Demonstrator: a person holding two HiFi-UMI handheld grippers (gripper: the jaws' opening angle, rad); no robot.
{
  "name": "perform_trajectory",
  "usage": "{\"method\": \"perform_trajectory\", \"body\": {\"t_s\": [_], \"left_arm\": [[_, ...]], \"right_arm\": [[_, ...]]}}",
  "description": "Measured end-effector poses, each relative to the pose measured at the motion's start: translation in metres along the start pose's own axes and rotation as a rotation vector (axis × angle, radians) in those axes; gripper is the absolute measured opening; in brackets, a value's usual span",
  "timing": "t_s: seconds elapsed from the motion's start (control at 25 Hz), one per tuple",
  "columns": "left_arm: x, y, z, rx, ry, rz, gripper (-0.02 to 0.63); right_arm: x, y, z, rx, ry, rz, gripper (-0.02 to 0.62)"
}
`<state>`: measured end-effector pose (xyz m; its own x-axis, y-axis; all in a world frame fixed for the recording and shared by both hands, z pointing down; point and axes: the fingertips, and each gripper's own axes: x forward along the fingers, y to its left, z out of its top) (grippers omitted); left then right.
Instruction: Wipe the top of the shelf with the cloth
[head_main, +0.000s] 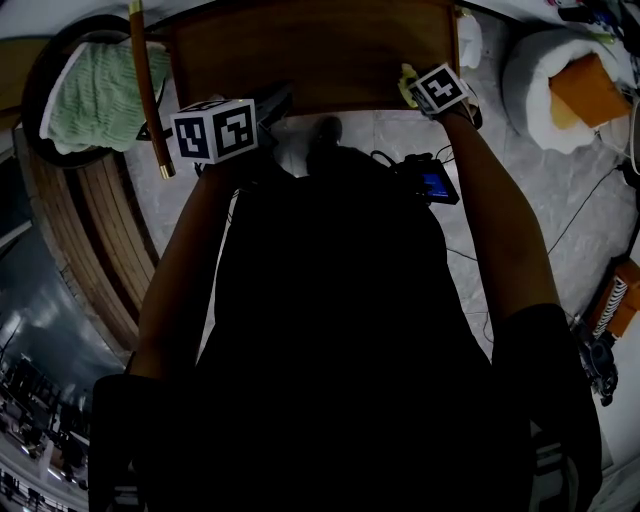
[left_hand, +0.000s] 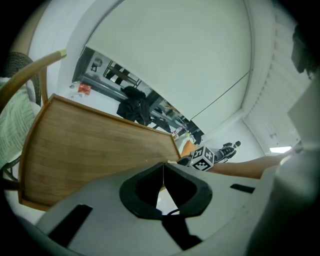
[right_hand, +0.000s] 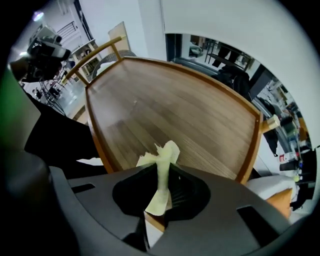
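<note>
The cloth (right_hand: 167, 150) is a pale yellow strip pinched in the right tongs (right_hand: 160, 175), whose jaws are closed tight on it with a crumpled tuft poking out past the tips. The tongs sit at the shelf's near right corner, so the bare wooden top of the shelf (right_hand: 175, 110) stretches ahead and leftward from the cloth, its long axis running across the person's front; the wiping stroke should probably go that way. The left tongs (left_hand: 162, 172) hover at the shelf's near left corner, jaws pressed together on nothing. The right gripper view alone shows the grip on the cloth clearly – the head view gives only a yellow scrap beside the marker cube (head_main: 440, 88) – and neither shows whether the cloth touches the wood.
</note>
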<state>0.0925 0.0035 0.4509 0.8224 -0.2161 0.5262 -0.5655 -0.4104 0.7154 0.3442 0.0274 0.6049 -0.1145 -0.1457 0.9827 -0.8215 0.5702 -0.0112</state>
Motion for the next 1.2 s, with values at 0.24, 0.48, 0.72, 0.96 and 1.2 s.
{"method": "perform_trajectory", "body": {"t_s": [0.24,0.48,0.72,0.96,1.2], "left_arm": [[-0.013,0.0,0.004,0.004,-0.025,0.015,0.015],[-0.034,0.004,-0.001,-0.005,-0.062,0.045,0.015],[-0.077,0.008,-0.006,-0.014,-0.119,0.099,0.015],[-0.158,0.085,0.006,-0.05,-0.164,0.109,0.015],[-0.192,0.113,-0.005,-0.056,-0.127,0.128,0.015]], "right_arm": [[-0.012,-0.022,-0.04,0.049,0.164,-0.057,0.049],[-0.023,-0.063,-0.077,0.009,0.29,-0.22,0.049],[-0.036,-0.077,-0.106,0.007,0.318,-0.226,0.049],[-0.025,0.044,0.076,-0.062,-0.106,-0.022,0.049],[-0.01,0.231,0.215,-0.383,-0.3,0.275,0.049]]}}
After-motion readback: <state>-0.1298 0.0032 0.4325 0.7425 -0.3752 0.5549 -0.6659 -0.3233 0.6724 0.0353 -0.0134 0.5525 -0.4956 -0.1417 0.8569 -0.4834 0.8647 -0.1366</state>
